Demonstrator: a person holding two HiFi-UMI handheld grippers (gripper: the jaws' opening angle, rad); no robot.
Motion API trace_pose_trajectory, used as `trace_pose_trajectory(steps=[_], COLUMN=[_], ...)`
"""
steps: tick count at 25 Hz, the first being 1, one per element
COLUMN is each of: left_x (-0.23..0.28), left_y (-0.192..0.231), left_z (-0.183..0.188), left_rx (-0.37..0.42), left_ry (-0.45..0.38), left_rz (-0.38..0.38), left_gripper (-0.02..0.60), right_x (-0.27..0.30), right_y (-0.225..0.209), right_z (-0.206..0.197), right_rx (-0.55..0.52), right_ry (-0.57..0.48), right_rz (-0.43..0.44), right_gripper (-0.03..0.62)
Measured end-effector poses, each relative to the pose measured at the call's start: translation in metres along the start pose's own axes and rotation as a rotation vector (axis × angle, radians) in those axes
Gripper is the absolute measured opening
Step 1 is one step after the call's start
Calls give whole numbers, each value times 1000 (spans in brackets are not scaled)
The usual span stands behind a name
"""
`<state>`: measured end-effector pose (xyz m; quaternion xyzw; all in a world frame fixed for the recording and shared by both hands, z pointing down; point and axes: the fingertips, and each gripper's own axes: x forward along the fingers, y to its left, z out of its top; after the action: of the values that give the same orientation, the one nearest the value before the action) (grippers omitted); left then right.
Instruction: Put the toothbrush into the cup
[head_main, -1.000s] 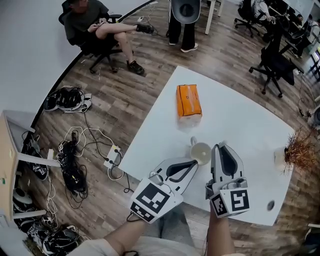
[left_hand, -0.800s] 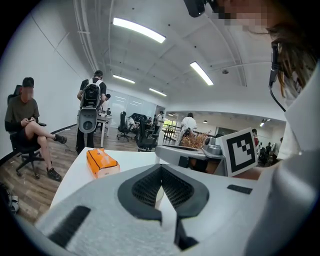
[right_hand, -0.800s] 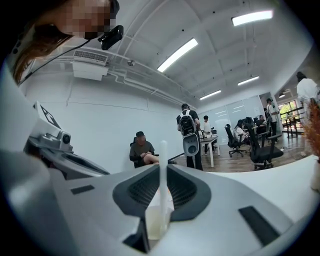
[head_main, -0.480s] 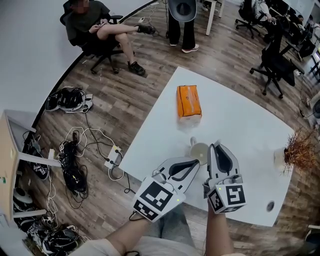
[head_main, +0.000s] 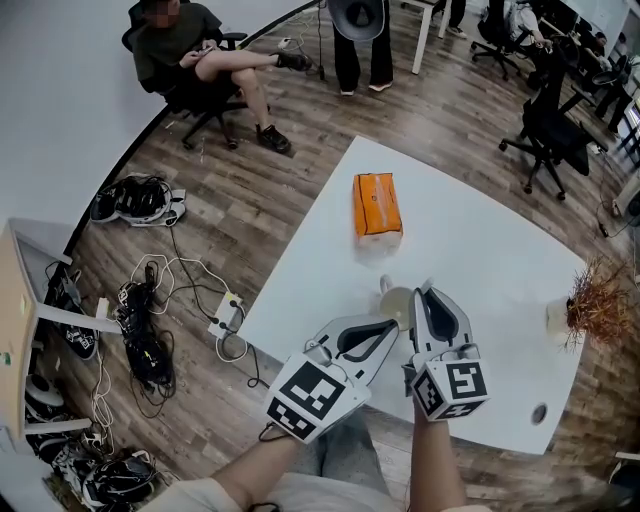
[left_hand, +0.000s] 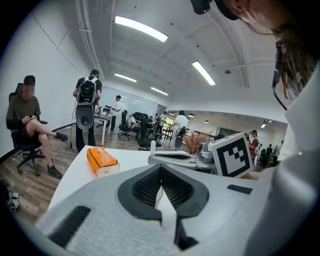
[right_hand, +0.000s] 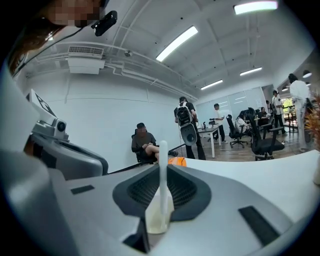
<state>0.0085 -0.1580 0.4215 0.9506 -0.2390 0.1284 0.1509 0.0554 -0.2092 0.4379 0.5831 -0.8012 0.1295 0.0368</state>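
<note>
- The right gripper (head_main: 422, 291) is over the near part of the white table (head_main: 480, 235). Its jaws are pinched on the toothbrush (right_hand: 162, 156).
- In the right gripper view the toothbrush's white stem stands upright between the dark pads. A cream shape lies below it, and I cannot tell what that is.
- The cup (head_main: 398, 302) stands on the table near its near-left edge, just left of the right gripper's tips and just beyond the left gripper's.
- The left gripper (head_main: 391, 324) points at the cup from the near left. Its jaws are pressed together at the tips, with only a pale sliver showing in the gap behind them.
- An orange pack (head_main: 377, 203) lies farther off on the table, well apart from the cup.
- A dried plant (head_main: 598, 298) is at the table's right edge.
</note>
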Motion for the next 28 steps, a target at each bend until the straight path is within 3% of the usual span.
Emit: trace_pose_trajectory(steps=[13, 28], left_x=[4, 3], left_y=[-5, -8], left_z=[-1, 0], left_rx=[-8, -11], left_ry=[4, -2], left_rz=[-11, -13], left_gripper=[6, 6], right_x=[11, 17], right_y=[-7, -15], right_z=[-12, 6], right_rx=[11, -9], right_ry=[110, 81], right_rz=[39, 17], right_gripper=[57, 58])
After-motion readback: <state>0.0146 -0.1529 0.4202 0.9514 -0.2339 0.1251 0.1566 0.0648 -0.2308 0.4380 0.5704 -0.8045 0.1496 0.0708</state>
